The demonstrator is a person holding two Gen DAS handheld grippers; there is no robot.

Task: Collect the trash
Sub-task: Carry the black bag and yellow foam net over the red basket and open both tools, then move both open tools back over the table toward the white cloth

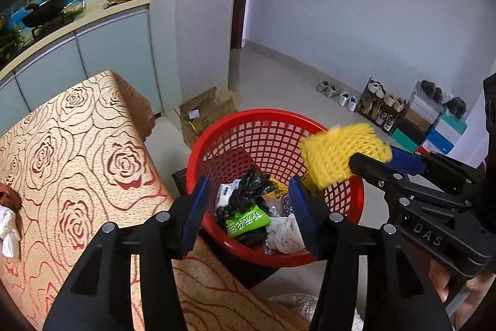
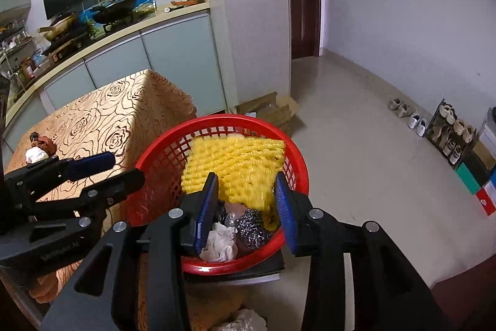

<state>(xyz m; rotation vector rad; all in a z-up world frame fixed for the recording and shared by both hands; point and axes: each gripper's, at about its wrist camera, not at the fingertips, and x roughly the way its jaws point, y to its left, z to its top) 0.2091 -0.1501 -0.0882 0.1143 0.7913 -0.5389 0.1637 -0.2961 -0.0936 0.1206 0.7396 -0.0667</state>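
1. I have both grippers over the red basket (image 1: 272, 126), which stands just off the corner of the table with the rose-patterned cloth (image 1: 77, 145).
2. My left gripper (image 1: 248, 213) has its blue fingers (image 1: 198, 207) apart with nothing between them; I look straight down through the gap into the basket.
3. My right gripper (image 2: 246, 207) also has its fingers (image 2: 285, 207) apart. The yellow foam net (image 2: 235, 163) sits in the gap, blurred, above the basket's inside; I cannot tell whether either pad touches it.
4. In the left wrist view the yellow foam net (image 1: 338, 157) shows at the tip of the right gripper (image 1: 372, 158), over the basket's right rim.
5. Already lying in the basket: a black plastic bag (image 1: 248, 191), a green packet (image 1: 246, 221), a crumpled white tissue (image 2: 220, 244) near the near rim, and a steel scouring pad (image 2: 252, 227).
6. On the table, toward its left edge, a white crumpled tissue (image 2: 35, 155) lies touching a brown scrap (image 2: 45, 143).
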